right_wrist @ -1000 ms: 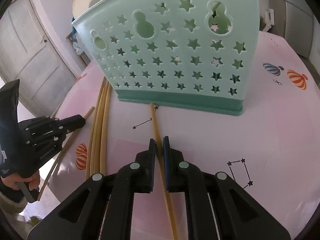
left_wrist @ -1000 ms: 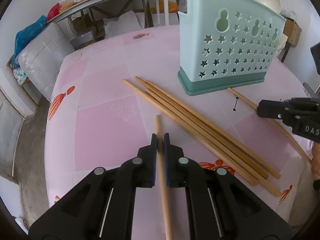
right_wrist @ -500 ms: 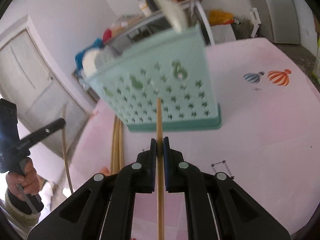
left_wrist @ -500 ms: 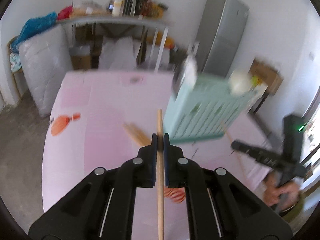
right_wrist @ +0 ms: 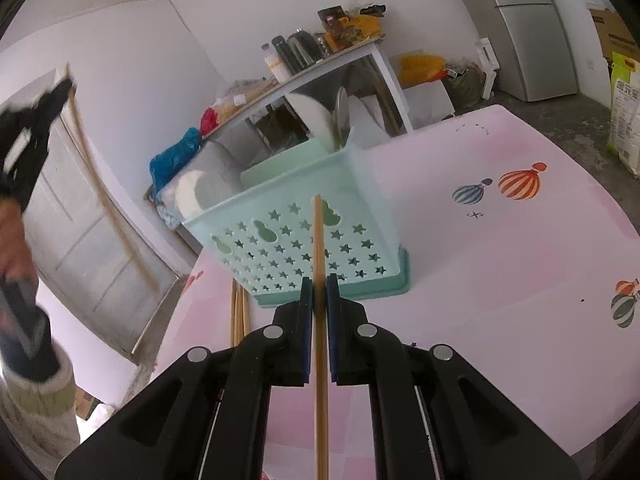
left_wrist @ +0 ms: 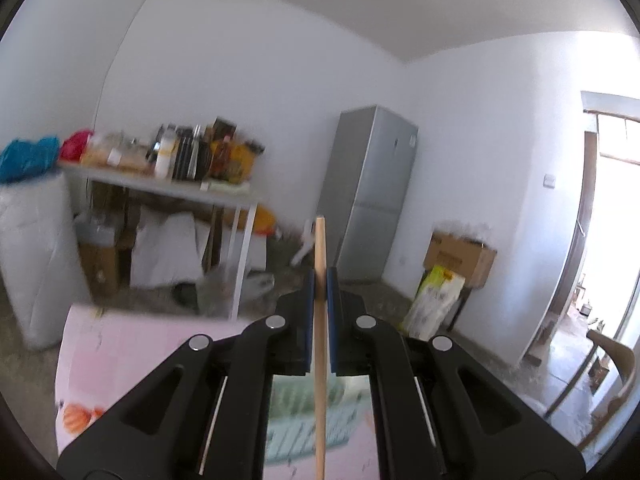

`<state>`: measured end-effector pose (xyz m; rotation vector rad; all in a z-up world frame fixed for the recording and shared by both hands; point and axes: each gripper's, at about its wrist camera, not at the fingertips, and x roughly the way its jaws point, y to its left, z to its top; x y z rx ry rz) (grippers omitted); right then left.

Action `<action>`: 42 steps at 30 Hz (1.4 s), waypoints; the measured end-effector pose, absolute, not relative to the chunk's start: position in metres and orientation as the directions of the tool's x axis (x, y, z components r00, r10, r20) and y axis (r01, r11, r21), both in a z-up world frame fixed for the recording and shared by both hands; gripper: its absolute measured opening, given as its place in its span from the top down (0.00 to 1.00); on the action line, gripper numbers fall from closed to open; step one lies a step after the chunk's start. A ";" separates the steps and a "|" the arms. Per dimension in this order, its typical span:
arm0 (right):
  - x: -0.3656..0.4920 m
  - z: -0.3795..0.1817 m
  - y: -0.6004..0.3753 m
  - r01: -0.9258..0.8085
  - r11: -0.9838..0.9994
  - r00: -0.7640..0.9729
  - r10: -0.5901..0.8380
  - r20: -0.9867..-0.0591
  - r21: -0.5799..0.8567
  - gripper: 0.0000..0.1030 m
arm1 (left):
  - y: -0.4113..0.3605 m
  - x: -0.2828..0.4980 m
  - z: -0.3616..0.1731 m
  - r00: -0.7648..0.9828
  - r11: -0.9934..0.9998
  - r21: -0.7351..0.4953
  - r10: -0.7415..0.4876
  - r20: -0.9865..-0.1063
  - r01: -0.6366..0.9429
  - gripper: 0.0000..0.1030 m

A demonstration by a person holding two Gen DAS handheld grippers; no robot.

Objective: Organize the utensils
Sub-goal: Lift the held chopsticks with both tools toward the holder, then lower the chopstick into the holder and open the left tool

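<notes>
My left gripper point(left_wrist: 319, 280) is shut on a wooden chopstick point(left_wrist: 320, 344), raised high and tilted up toward the room; the mint utensil basket point(left_wrist: 304, 424) shows blurred below it. My right gripper point(right_wrist: 319, 288) is shut on another wooden chopstick point(right_wrist: 319, 248), held above the pink table point(right_wrist: 500, 272) in front of the mint star-patterned basket point(right_wrist: 304, 240). The basket holds white spoons point(right_wrist: 192, 196) and plates. The left gripper point(right_wrist: 60, 92) with its chopstick shows raised at the far left of the right wrist view.
Several more chopsticks point(right_wrist: 239, 312) lie on the table left of the basket. A cluttered white shelf table point(left_wrist: 160, 188), a grey fridge point(left_wrist: 372, 192) and cardboard boxes point(left_wrist: 460, 256) stand beyond the table. A door point(right_wrist: 100, 240) is at the left.
Both grippers lifted their chopsticks off the table. The left one rose high and tilted up so the table dropped out of its view. The right one rose and backed away from the basket.
</notes>
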<state>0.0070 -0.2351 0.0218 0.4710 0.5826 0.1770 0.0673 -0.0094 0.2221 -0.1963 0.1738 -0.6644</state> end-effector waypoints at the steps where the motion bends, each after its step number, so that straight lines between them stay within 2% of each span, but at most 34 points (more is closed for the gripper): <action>1: 0.006 0.022 -0.236 -0.031 0.877 0.826 0.293 -0.482 0.479 0.93 | -0.015 0.070 0.227 0.776 0.767 -0.235 -0.626 -0.075 0.597 0.96; 5: 0.004 0.024 -0.238 -0.041 0.870 0.833 0.302 -0.465 0.491 0.93 | -0.047 0.083 0.237 0.812 0.798 -0.190 -0.584 -0.010 0.572 0.96; 11: 0.004 0.025 -0.246 -0.050 0.858 0.841 0.311 -0.442 0.511 0.93 | -0.088 0.101 0.217 0.854 0.847 -0.121 -0.520 0.015 0.518 0.96; 24: 0.008 0.019 -0.256 -0.051 0.831 0.842 0.334 -0.424 0.554 0.93 | -0.111 0.132 0.146 0.858 0.866 -0.070 -0.500 -0.115 0.495 0.96; 32: 0.006 0.019 -0.258 -0.056 0.823 0.843 0.342 -0.415 0.565 0.93 | -0.095 0.130 0.127 0.860 0.876 -0.077 -0.481 -0.171 0.475 0.95; 33: 0.006 0.020 -0.257 -0.056 0.824 0.843 0.341 -0.415 0.564 0.93 | -0.091 0.129 0.126 0.858 0.876 -0.081 -0.481 -0.179 0.475 0.94; 35: 0.006 0.020 -0.256 -0.056 0.825 0.844 0.340 -0.414 0.563 0.93 | -0.086 0.125 0.123 0.858 0.877 -0.082 -0.479 -0.186 0.473 0.82; 39: 0.005 0.023 -0.254 -0.058 0.827 0.845 0.339 -0.413 0.560 0.93 | -0.077 0.116 0.122 0.855 0.877 -0.085 -0.481 -0.194 0.474 0.72; 42: 0.004 0.024 -0.253 -0.059 0.830 0.845 0.337 -0.415 0.555 0.93 | -0.068 0.107 0.124 0.854 0.874 -0.096 -0.485 -0.189 0.476 0.60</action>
